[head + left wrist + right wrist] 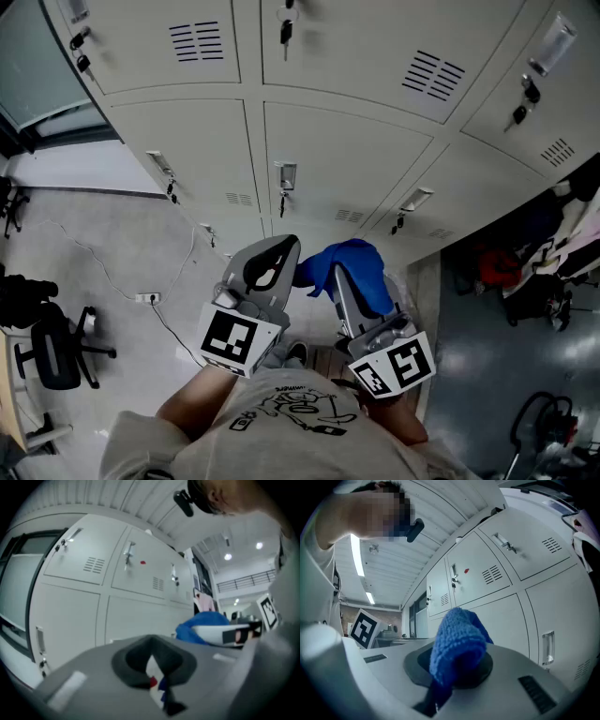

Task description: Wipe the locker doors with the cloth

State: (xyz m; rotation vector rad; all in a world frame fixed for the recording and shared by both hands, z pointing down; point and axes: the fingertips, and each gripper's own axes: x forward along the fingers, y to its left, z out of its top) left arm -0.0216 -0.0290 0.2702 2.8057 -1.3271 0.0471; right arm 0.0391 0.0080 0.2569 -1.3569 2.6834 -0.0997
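Note:
A bank of pale grey locker doors (337, 159) stands in front of me, each with a small handle and vent slots. My right gripper (339, 277) is shut on a blue cloth (354, 267), which bunches over its jaws short of the doors. In the right gripper view the cloth (457, 641) bulges from the shut jaws, with lockers (511, 616) behind. My left gripper (279, 251) sits just left of the cloth, shut and holding nothing. The left gripper view has lockers (136, 616) ahead and the cloth (206, 623) at right.
A black office chair (52, 352) stands at the lower left, near a power strip with a cable (147, 298) on the light floor. Bags and hanging clothes (553, 253) crowd the right side. Keys hang from several locks (286, 28).

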